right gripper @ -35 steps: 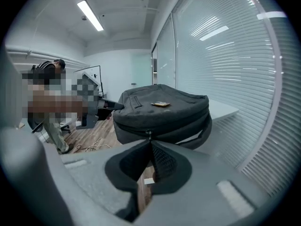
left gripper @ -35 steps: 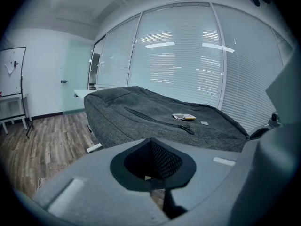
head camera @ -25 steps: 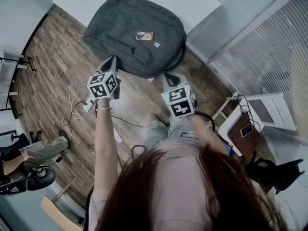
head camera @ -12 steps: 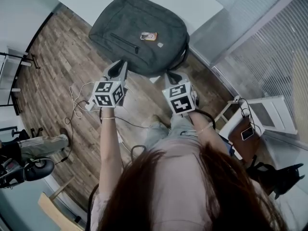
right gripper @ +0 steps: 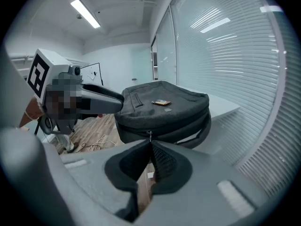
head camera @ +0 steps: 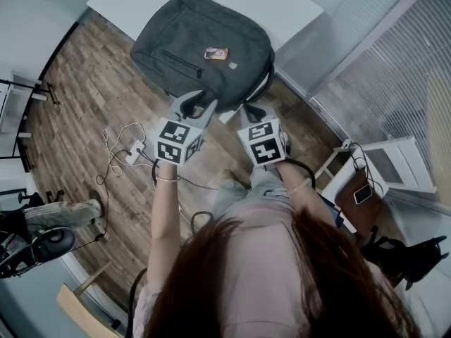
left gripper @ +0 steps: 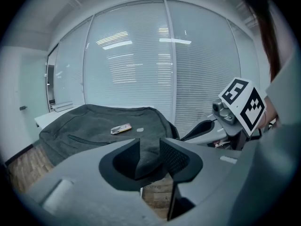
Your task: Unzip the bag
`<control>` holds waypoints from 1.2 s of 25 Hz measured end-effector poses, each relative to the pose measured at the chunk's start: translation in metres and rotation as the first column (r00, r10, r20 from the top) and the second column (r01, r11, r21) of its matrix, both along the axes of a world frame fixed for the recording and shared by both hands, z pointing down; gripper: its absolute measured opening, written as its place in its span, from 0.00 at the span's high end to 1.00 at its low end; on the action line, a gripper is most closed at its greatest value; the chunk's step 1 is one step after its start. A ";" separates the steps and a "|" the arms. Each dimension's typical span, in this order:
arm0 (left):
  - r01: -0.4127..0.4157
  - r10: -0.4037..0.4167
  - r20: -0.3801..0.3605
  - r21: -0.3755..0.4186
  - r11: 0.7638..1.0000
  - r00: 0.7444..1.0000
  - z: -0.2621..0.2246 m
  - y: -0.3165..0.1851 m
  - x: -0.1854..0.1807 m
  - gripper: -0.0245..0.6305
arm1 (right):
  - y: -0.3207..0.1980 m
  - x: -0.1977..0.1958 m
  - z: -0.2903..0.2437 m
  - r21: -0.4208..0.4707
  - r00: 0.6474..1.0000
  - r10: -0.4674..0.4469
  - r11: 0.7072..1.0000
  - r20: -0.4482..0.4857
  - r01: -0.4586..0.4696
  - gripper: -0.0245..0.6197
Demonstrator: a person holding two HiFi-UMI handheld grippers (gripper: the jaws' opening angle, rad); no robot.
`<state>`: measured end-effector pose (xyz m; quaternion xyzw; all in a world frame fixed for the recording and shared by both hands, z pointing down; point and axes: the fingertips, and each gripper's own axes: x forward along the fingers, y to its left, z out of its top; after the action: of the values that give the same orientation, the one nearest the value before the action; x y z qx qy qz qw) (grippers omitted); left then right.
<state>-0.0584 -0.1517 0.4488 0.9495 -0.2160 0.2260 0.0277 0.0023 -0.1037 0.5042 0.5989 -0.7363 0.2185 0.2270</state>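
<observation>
A dark grey backpack (head camera: 204,48) lies flat on a white table (head camera: 282,5), with a small tag (head camera: 213,53) on its top face. My left gripper (head camera: 196,104) hovers at the bag's near edge, and its jaws have just been opening. In the left gripper view, my left gripper (left gripper: 149,149) stands open with only the bag (left gripper: 103,126) showing beyond the gap. My right gripper (head camera: 251,111) is at the bag's near side. In the right gripper view, my right gripper (right gripper: 150,144) is shut on the zipper pull (right gripper: 150,135) of the bag (right gripper: 164,109).
White cables and a power strip (head camera: 130,150) lie on the wood floor to the left. A small stand holding a phone (head camera: 363,192) is at the right, by the blinds. A seated person's legs (head camera: 56,213) show at far left.
My left gripper has moved right and up toward the bag's near edge, rolled, and opened its jaws. The right gripper has stayed put.
</observation>
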 end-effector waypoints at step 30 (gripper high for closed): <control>-0.118 0.106 0.264 0.030 0.993 0.959 0.036 0.020 0.042 0.86 | 0.001 0.010 -0.008 0.006 0.994 -0.069 0.998 -0.088 0.070 0.95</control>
<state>-0.0169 -0.1320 0.4850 0.9224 -0.1687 0.3457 -0.0354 0.0127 -0.1025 0.4959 0.5831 -0.7470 0.1805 0.2636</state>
